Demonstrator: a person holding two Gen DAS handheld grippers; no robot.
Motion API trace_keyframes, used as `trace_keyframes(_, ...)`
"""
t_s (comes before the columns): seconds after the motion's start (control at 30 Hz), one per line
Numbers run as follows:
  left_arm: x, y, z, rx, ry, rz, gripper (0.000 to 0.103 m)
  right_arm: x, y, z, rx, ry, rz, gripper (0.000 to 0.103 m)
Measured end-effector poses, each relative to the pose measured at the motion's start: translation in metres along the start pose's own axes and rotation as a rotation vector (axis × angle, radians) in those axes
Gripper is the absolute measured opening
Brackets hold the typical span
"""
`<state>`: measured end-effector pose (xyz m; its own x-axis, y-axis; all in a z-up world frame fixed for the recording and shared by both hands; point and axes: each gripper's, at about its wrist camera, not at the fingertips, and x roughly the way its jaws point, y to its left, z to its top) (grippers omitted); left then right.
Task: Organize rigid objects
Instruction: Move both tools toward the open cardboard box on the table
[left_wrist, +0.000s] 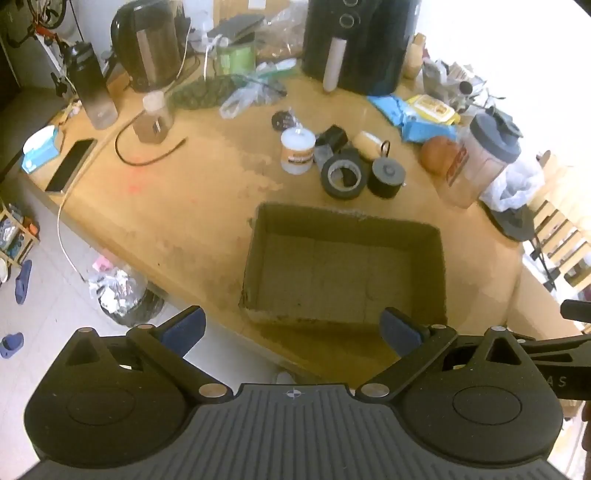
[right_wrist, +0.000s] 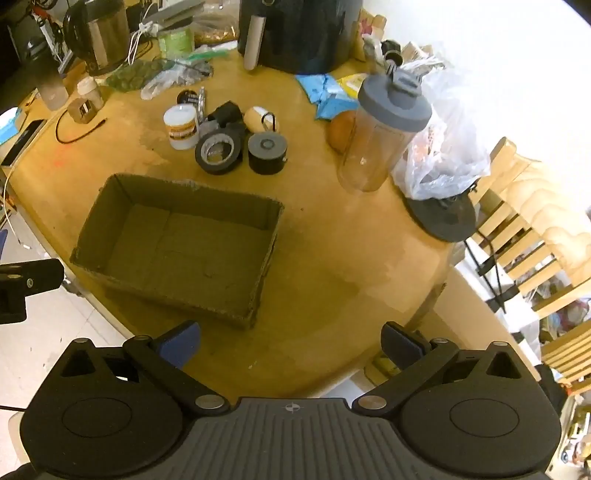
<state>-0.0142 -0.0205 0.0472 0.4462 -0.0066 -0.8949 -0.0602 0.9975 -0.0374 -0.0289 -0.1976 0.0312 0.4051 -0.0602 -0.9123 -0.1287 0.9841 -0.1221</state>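
Nearest, the left gripper (left_wrist: 291, 328) and right gripper (right_wrist: 290, 343) hover above the worktop (right_wrist: 332, 258) edge, each spread wide and holding nothing; just beyond sits an empty cardboard box (right_wrist: 110, 218), likely the container for sorting; farther off, a cluster waits ungathered: tape roll (right_wrist: 218, 151), black canister (right_wrist: 267, 152), white jar (right_wrist: 180, 126); the shaker bottle (right_wrist: 384, 136) stands apart.

The black appliance (left_wrist: 360, 40) runs off the top edge; the jar (left_wrist: 297, 150) label is too blurred to read.
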Motion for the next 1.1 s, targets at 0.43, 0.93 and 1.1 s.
trace_keyframes(0.43, -0.005, -0.002, 0.008, 0.004, -0.042, 0.01, 0.103, -0.017, -0.004, 0.017, 0.011, -0.034, 0.002, 0.103)
trace_keyframes(0.93, 0.002, -0.001, 0.012, 0.0, -0.026, 0.005, 0.103, -0.006, -0.006, 0.021, 0.027, -0.002, 0.007, 0.103)
trace_keyframes(1.1, 0.007, -0.004, 0.018, 0.013, -0.019, 0.011, 0.103, -0.003, -0.006, 0.024, 0.035, 0.009, 0.004, 0.103)
